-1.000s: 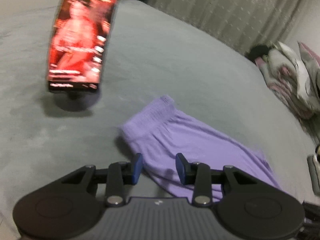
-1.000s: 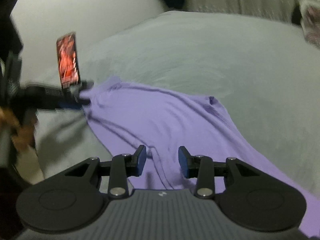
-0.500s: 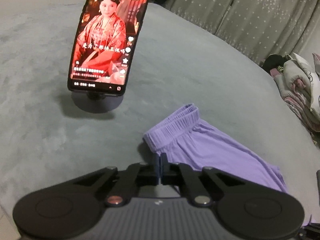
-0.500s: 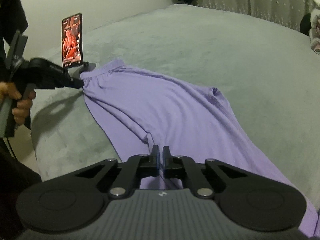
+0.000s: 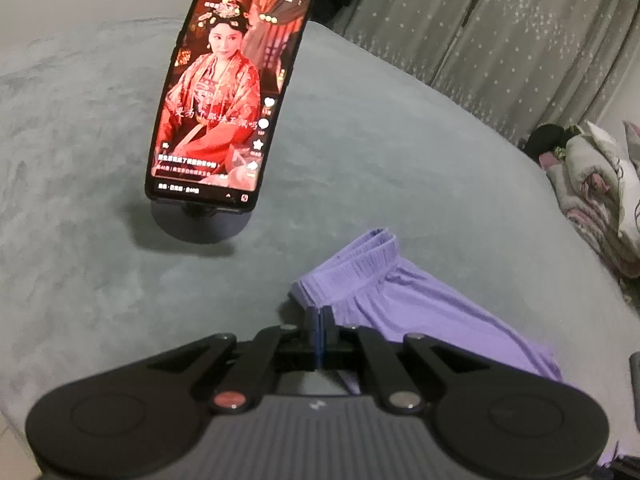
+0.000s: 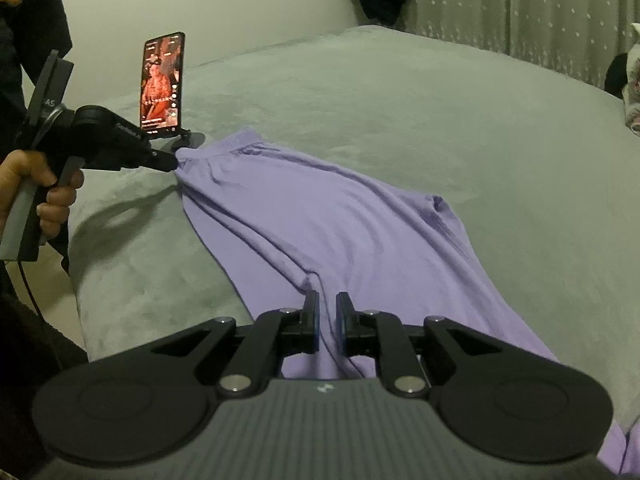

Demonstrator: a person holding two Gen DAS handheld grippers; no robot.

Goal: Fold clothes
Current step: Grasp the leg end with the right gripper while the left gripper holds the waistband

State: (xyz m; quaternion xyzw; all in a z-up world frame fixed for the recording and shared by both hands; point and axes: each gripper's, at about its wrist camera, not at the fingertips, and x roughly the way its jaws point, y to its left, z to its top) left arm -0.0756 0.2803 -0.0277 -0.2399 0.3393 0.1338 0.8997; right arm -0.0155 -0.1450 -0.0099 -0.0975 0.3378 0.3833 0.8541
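**Purple trousers stretched out flat on the bed**

Purple trousers [image 6: 328,224] lie lengthwise on the grey bedspread [image 6: 440,112], legs laid together, no crosswise fold visible. My left gripper [image 5: 319,326] is pinched together on the waistband corner. My right gripper [image 6: 327,320] hovers over the cloth lower down, fingers slightly apart, gripping nothing. By my judgement, folding them end to end remains. A phone [image 5: 228,92] on its stand plays a video; its captions are too small to read. The letters "AS" show on the left gripper's handle.
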